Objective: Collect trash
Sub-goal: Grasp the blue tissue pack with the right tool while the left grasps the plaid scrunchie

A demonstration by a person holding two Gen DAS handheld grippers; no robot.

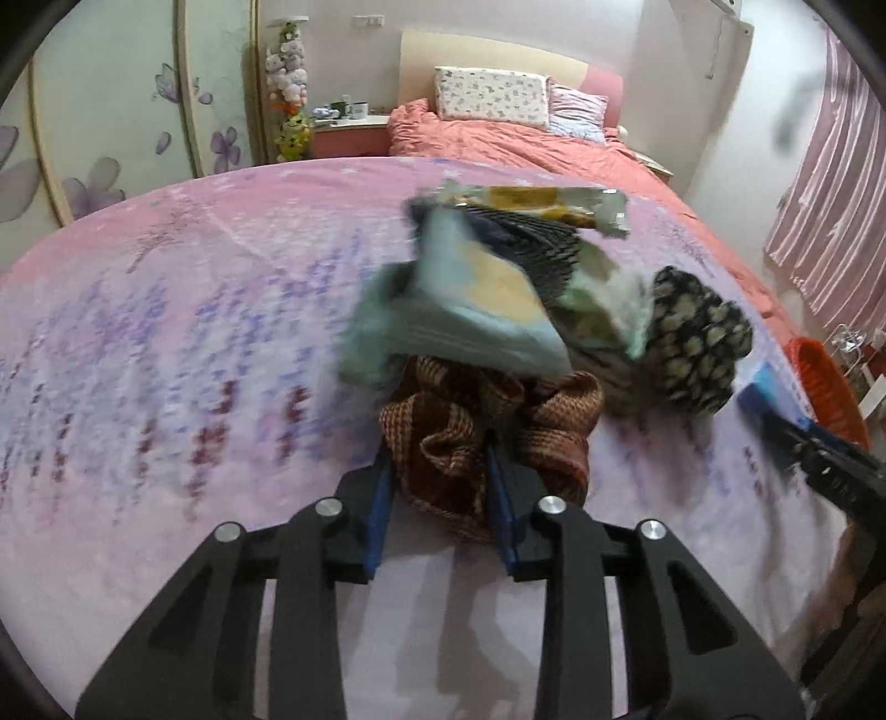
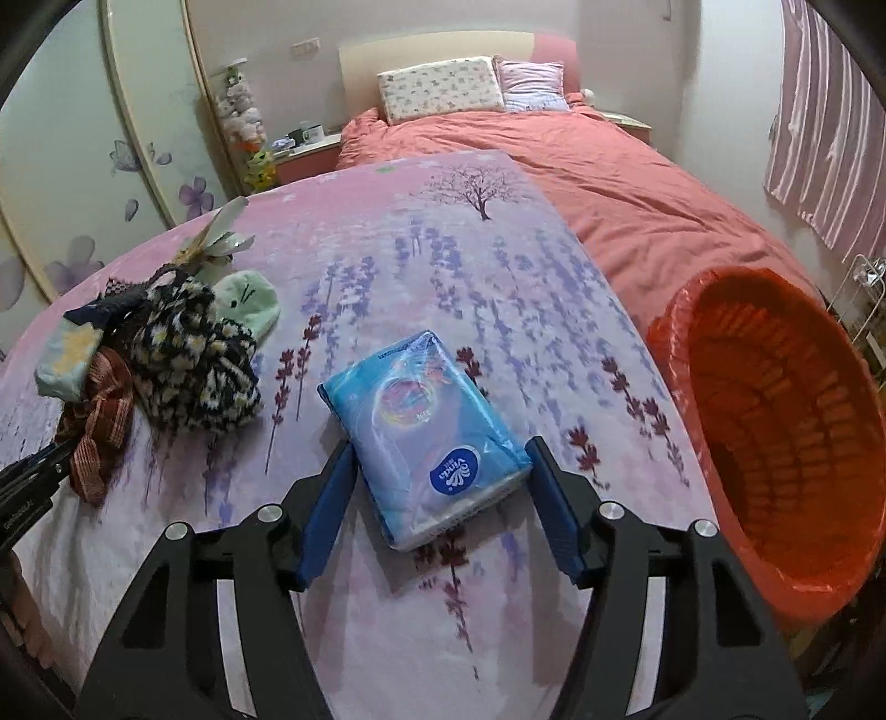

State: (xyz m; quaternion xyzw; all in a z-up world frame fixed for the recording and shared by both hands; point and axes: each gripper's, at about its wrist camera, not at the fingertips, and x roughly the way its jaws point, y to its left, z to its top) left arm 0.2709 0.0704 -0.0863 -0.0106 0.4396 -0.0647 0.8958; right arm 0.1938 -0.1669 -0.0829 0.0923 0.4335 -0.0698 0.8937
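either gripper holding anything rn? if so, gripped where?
Left gripper is shut on the brown knit cloth, pinching its near folded edge. Right gripper is open, fingers either side of the blue tissue pack; holding nothing.

Bed (image 2: 637, 183): a spread blanket (image 2: 443, 266) covers its near part; pillows (image 2: 437, 88) lie at the far end against the headboard (image 2: 432, 52).

On the blanket, left side in the right wrist view: a heap of a knitted cloth (image 2: 99, 421), a patterned knit piece (image 2: 194, 360), a soft toy (image 2: 246, 302) behind it, and wrappers (image 2: 66, 354) on top and behind.

Right of the heap, well apart: a tissue pack (image 2: 421, 421), flat on the blanket, between the fingers of the right gripper (image 2: 437, 509).

Right of the bed, beside its edge: a lined basket (image 2: 775, 399).

Left gripper (image 1: 440, 498): in front of the heap, its fingers either side of the knitted cloth (image 1: 487, 437).

Nightstand (image 2: 310, 149): left of the bed's head, mugs (image 2: 307, 133) on it.
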